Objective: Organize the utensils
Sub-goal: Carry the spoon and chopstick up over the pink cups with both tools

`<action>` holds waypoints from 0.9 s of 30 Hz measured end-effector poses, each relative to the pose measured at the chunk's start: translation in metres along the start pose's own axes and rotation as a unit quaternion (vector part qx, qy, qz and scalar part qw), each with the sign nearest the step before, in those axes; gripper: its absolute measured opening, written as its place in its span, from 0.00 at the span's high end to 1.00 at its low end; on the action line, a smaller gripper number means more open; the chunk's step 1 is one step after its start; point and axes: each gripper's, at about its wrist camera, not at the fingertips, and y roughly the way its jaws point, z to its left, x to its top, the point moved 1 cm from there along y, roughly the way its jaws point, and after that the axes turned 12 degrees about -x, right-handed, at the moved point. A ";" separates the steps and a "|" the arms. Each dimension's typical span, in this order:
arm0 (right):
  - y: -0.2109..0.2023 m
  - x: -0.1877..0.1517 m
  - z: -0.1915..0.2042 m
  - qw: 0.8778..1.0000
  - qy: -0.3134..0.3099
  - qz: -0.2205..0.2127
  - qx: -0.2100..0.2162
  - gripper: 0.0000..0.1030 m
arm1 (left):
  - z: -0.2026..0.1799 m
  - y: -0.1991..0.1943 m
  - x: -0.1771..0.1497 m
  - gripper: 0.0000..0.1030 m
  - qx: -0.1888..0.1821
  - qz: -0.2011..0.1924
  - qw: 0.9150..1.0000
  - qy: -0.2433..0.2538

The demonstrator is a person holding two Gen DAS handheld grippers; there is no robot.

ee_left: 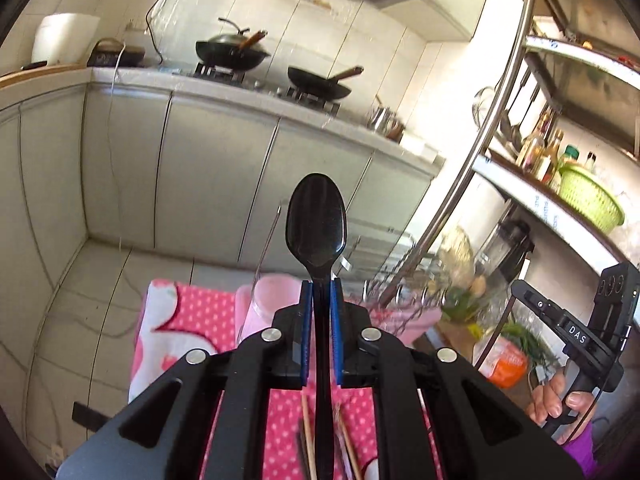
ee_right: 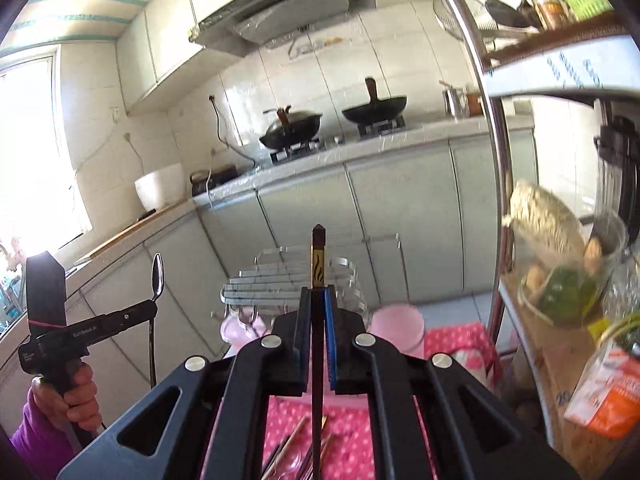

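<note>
Left tongs (ee_left: 320, 332) pinching black spoon (ee_left: 317, 216); right tongs (ee_right: 318, 340) pinching dark chopstick (ee_right: 318, 256). Pink cup (ee_right: 397, 330) contents hidden. Right tool reading "DAS".

Pink dotted cloth (ee_left: 188, 312) carries chopsticks (ee_left: 308, 436) and pink cup (ee_right: 398, 326).

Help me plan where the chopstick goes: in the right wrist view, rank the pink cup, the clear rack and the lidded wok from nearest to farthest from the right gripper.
From the right gripper, shut on the chopstick:
1. Pink cup, just right of the fingers, on the dotted pink cloth.
2. Clear rack, ahead and slightly left, behind the cup.
3. Lidded wok, far back on the stove, left of center.
</note>
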 end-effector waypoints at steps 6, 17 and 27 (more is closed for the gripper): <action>-0.002 0.045 -0.006 0.997 -0.001 -0.069 -0.025 0.94 | -0.004 0.010 0.028 0.92 -0.003 -0.044 0.999 0.007; 0.022 0.089 -0.013 0.986 -0.017 -0.151 -0.074 0.94 | -0.009 0.035 0.068 0.92 0.023 -0.115 0.992 0.057; 0.080 0.072 -0.024 0.988 -0.009 -0.121 -0.091 0.94 | 0.023 0.075 0.055 0.92 0.052 -0.150 0.984 0.080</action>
